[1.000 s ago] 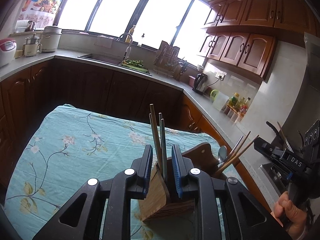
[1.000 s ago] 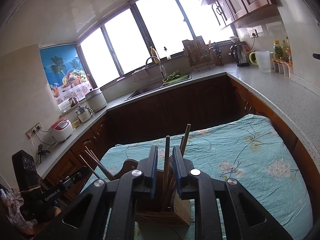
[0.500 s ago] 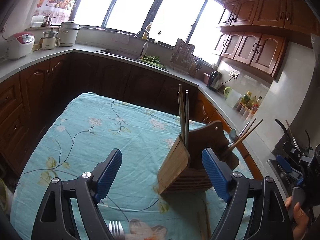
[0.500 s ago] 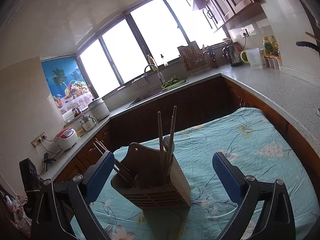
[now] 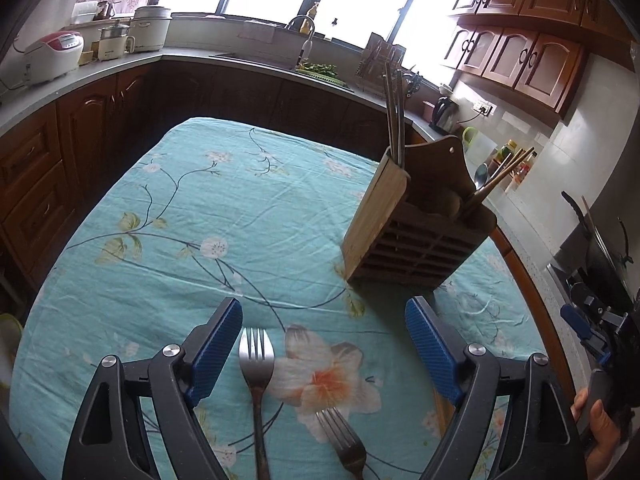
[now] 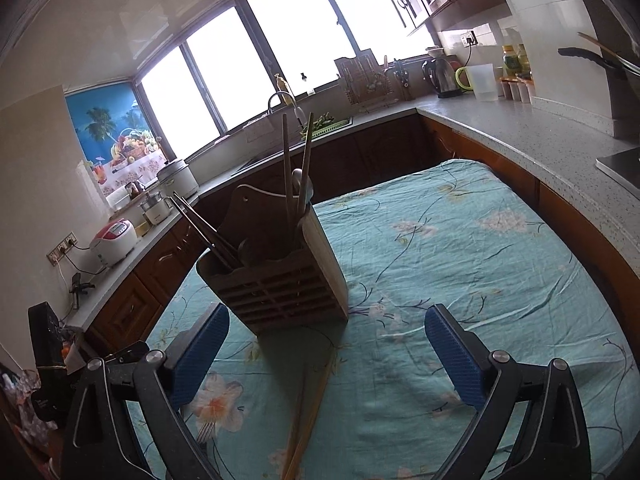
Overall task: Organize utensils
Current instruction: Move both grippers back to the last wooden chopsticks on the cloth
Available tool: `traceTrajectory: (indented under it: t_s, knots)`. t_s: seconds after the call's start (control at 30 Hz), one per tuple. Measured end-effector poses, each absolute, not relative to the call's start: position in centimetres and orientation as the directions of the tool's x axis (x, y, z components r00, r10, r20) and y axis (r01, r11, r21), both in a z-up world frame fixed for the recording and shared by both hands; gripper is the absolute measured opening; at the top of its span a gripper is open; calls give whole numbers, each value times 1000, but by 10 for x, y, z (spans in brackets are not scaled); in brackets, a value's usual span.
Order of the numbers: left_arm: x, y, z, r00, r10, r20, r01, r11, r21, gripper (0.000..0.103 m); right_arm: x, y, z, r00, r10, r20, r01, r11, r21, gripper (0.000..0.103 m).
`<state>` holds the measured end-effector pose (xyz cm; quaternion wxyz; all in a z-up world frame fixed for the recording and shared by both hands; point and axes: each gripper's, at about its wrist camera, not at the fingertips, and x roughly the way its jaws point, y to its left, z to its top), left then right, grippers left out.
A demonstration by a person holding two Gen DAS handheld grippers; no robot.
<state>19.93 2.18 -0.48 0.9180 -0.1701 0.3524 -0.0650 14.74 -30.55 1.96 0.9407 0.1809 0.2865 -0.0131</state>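
Note:
A wooden utensil holder (image 5: 416,236) stands on the floral teal tablecloth (image 5: 200,208), with chopsticks (image 5: 394,116) upright in one end compartment and more chopsticks and a spoon in the other. It also shows in the right wrist view (image 6: 280,276). My left gripper (image 5: 324,344) is open and empty, low over the cloth. Two forks lie under it, one (image 5: 256,364) near the left finger, one (image 5: 344,440) at the bottom middle. My right gripper (image 6: 328,344) is open and empty, in front of the holder. A pair of chopsticks (image 6: 308,412) lies on the cloth between its fingers.
Dark wooden cabinets and a grey counter (image 6: 520,128) wrap around the table. A sink (image 5: 256,60), rice cookers (image 5: 52,56), a kettle (image 6: 440,76) and bottles stand on the counter. The other gripper and hand (image 5: 600,360) show at the right edge.
Both grippers opened, let go of the chopsticks now standing in the holder, and pulled back and down. Forks and loose chopsticks came into view.

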Motion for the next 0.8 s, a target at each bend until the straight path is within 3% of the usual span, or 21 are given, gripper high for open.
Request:
traceTrajectory:
  t_s: [0.63,0.73,0.8]
  knots:
    - [181,23,-14,724,-197,-661,-22,951,-308,87,150,-279,-19,780,72,-622,125,955,268,99]
    - [184,19,-14,712,-202,-673,-18,952,-306,87,161,-272,-28,755,71,-652,116,964,239,86]
    - [187,16,-13,703,-205,-681,-13,953,-301,87,172,-268,-39,722,80,-688,110,967,229,66]
